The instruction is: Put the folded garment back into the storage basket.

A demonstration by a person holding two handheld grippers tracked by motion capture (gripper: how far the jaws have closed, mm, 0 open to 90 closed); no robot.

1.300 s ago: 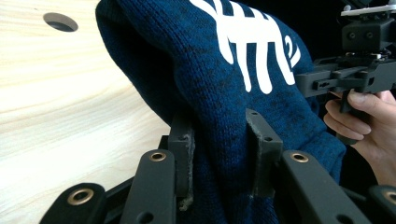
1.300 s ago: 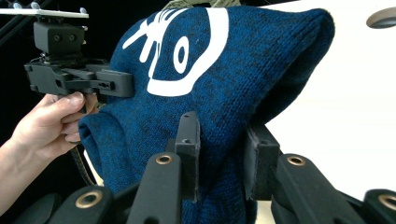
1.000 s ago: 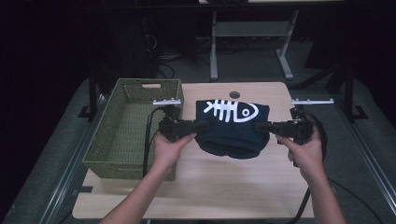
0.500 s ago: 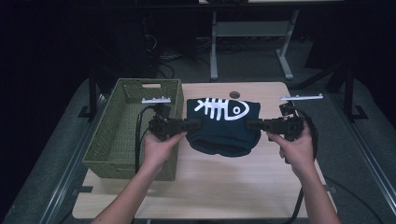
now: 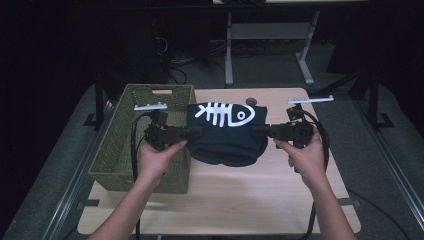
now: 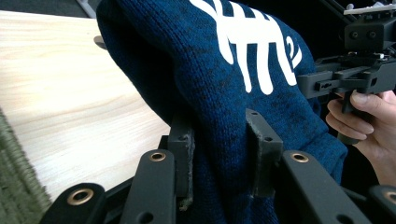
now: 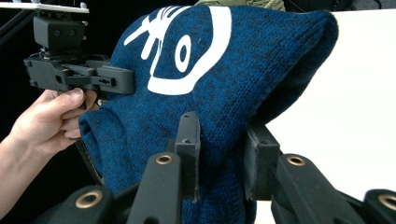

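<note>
Folded dark-blue knitted sweater with white fish-skeleton print [image 5: 226, 131] held in air above pale wooden worktop [image 5: 225, 200], stretched between both tongs. Left tongs [image 5: 192, 132] clenched on sweater's 9 o'clock edge; knit bunched between pads in left gripper view [image 6: 219, 154]. Right tongs [image 5: 261, 131] clenched on 3 o'clock edge, fabric pinched likewise [image 7: 217, 158]. Olive-green woven rectangular basket [image 5: 120, 145] at 9 o'clock of sweater, just beside it. Sweater's lower fold sags toward 6 o'clock.
</note>
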